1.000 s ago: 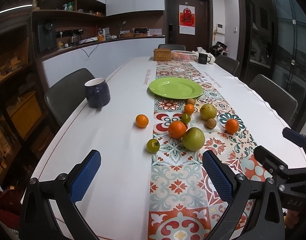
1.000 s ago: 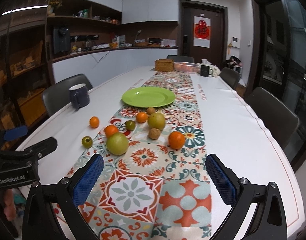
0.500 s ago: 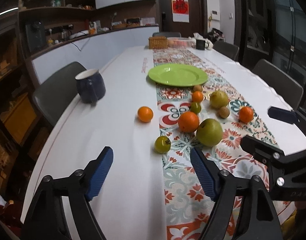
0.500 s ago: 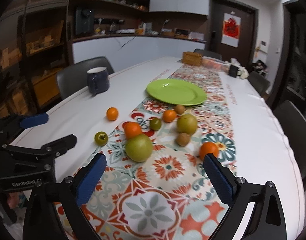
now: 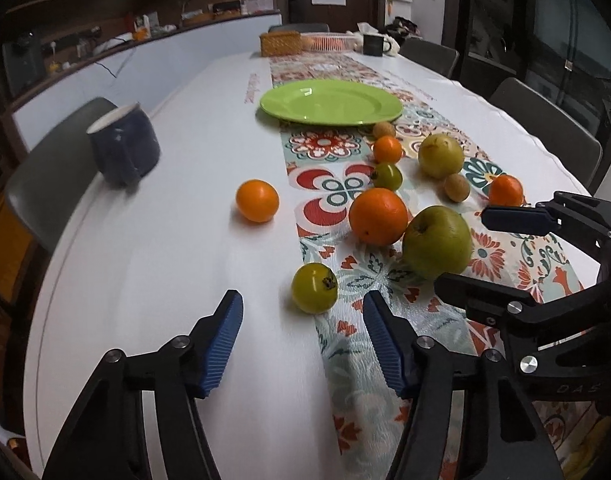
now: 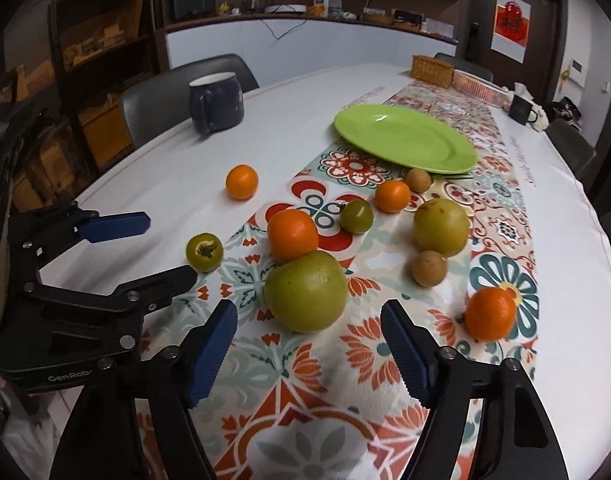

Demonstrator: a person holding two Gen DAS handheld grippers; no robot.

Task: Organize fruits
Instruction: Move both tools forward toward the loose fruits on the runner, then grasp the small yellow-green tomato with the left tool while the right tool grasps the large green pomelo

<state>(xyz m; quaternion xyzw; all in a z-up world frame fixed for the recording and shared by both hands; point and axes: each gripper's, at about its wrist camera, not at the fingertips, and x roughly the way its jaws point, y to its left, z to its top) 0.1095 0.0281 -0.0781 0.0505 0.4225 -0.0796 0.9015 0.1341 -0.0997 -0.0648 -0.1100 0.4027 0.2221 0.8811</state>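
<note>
A: Apple, large green [image 6: 305, 291]: dead ahead of the right gripper [image 6: 309, 354], centred on the gap, just beyond the tips. Roundish, no long axis to align with.
B: Jaw state?
A: Half-spread, nothing between them; they have just been closing. Right hand is nearer this fruit.
B: Smaller one?
A: Green tomato [image 5: 314, 288], straight ahead of the left gripper [image 5: 301, 344], slightly toward its right-hand jaw. Those jaws are also part-closed, empty, just been narrowing.
B: Destination?
A: Green plate [image 5: 331, 103], far beyond both, bare.
B: Change from a second ago?
A: Both grippers have come down and forward; fruits loom larger, gaps visibly narrower.
</note>
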